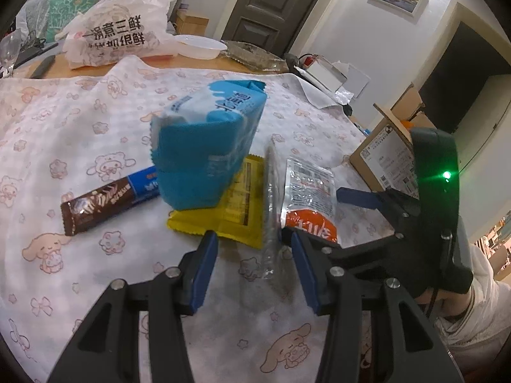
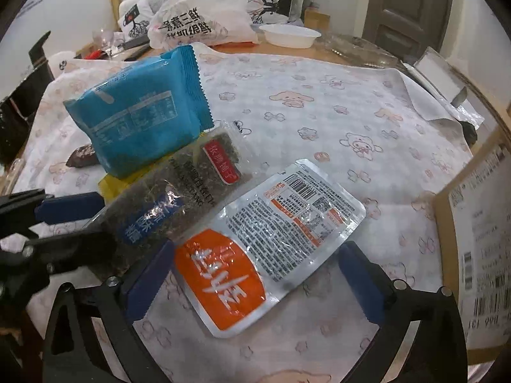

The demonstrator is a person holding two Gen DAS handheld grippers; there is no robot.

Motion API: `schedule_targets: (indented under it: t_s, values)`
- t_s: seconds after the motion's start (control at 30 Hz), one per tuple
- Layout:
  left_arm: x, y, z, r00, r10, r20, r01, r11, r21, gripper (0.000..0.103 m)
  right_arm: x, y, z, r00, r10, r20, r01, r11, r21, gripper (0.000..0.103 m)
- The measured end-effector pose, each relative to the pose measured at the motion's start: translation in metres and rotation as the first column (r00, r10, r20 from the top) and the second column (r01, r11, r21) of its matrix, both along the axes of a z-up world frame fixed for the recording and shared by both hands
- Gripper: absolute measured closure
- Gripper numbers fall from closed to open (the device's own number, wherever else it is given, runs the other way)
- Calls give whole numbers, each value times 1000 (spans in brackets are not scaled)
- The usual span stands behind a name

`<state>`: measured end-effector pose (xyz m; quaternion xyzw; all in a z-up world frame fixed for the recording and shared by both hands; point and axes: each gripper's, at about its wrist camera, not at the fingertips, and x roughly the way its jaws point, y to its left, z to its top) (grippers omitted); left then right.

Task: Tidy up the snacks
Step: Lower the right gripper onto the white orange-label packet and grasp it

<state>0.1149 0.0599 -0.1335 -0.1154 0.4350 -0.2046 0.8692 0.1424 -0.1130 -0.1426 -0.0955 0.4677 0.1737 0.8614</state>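
Observation:
A blue snack bag (image 1: 207, 146) (image 2: 137, 121) lies tilted on a yellow packet (image 1: 233, 210). A clear seaweed packet (image 1: 271, 210) (image 2: 179, 191) stands on edge between the jaws of my open left gripper (image 1: 254, 255), leaning against the blue bag. An orange-and-silver pouch (image 1: 309, 198) (image 2: 268, 242) lies flat between the jaws of my open right gripper (image 2: 255, 274). A brown chocolate bar (image 1: 105, 201) lies to the left. The right gripper also shows in the left wrist view (image 1: 361, 198), and the left gripper in the right wrist view (image 2: 64, 210).
The table carries a cartoon-print cloth (image 1: 80, 121). A cardboard box (image 2: 479, 239) stands at the right edge. A white plastic bag (image 1: 118, 28), a white bowl (image 1: 201, 46) and a wine glass (image 1: 9, 51) sit at the back.

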Motion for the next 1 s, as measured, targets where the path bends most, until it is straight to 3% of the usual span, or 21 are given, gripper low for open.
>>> schedule_targets:
  t_s: [0.3, 0.47, 0.6, 0.73, 0.77, 0.93, 1.0]
  values:
    - [1, 4, 0, 1000, 22, -6, -22, 1000, -4, 60, 10, 11, 0, 1000, 12, 3, -12, 1000, -6, 0]
    - [0, -1, -2, 1000, 6, -11, -6, 1000, 29, 86, 6, 9, 1, 999, 27, 18, -27, 999, -20, 1]
    - [-1, -3, -2, 1000, -10, -11, 10, 1000, 23, 89, -2, -3, 2, 999, 23, 23, -23, 999, -25, 1]
    - [-2, -2, -2, 1000, -19, -15, 19, 1000, 2, 90, -11, -18, 6, 1000, 9, 17, -9, 1000, 2, 25]
    - [-2, -2, -2, 1000, -21, -20, 21, 1000, 1, 90, -14, -19, 7, 1000, 4, 23, -4, 1000, -8, 26]
    - [-2, -1, -1, 1000, -14, -18, 14, 1000, 7, 90, -19, -21, 9, 999, -22, 27, 23, 999, -34, 26]
    - [-1, -1, -1, 1000, -9, -16, 9, 1000, 7, 90, -17, -20, 11, 999, -26, 27, 26, 1000, 2, 24]
